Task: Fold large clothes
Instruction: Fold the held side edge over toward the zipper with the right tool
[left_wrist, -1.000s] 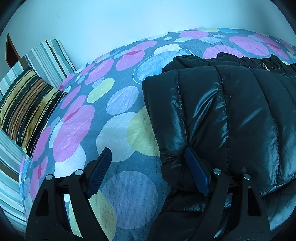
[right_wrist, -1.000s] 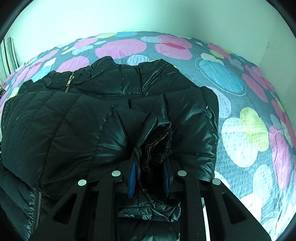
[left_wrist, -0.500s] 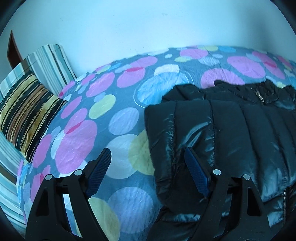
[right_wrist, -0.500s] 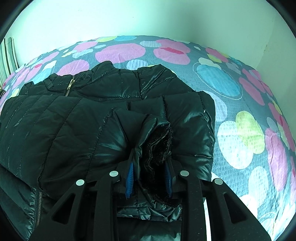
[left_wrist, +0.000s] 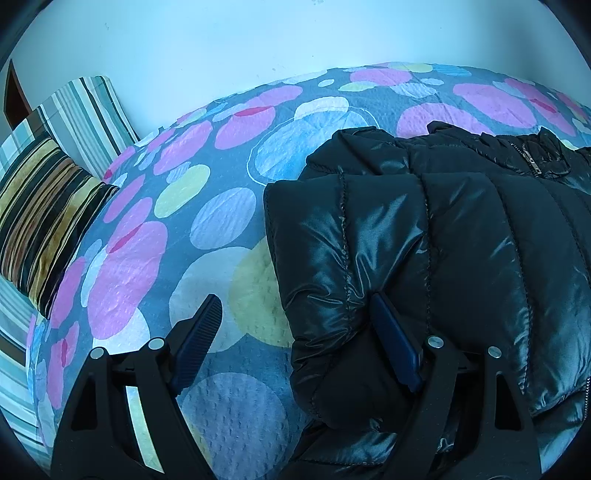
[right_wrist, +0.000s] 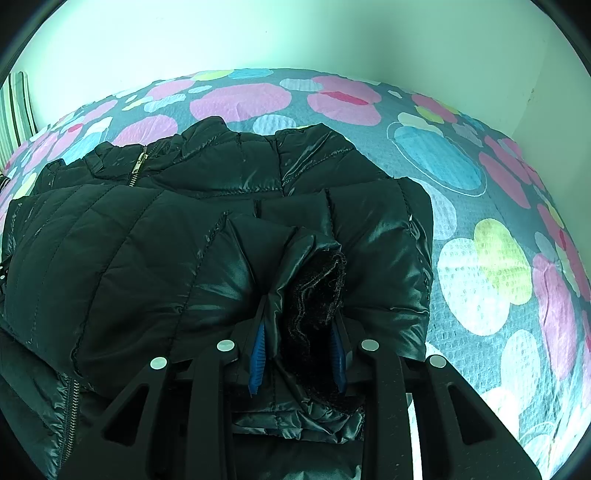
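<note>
Compared with half a second ago, the left claw (left_wrist: 295, 332) is lower and closer to the black puffer jacket (left_wrist: 424, 240), so the folded panel now fills more of its view and the left edge of the jacket lies between its fingers again. The right claw (right_wrist: 299, 354) has hardly moved.

The jacket lies on the bed (left_wrist: 221, 221), on a bedspread with coloured dots. Its bottom part is already folded up over the chest, and the collar with the zipper (right_wrist: 138, 166) is visible beyond the fold. Striped pillows (left_wrist: 48, 206) stand well apart, at the left end of the bed.

The left claw is wide; its right finger (left_wrist: 391, 343) presses against the shiny fabric at the fold's edge, while the other finger hangs over the bare bedspread. It grips nothing. The right claw is narrow and clamps a bunched piece of the jacket, with the dark knitted cuff (right_wrist: 317, 291) of a sleeve standing up between its blue pads.

I judge that the left side is set down and released, and that the sleeve in the right claw must next be laid across the folded body. The slippery, puffy fabric can spring back open.
</note>
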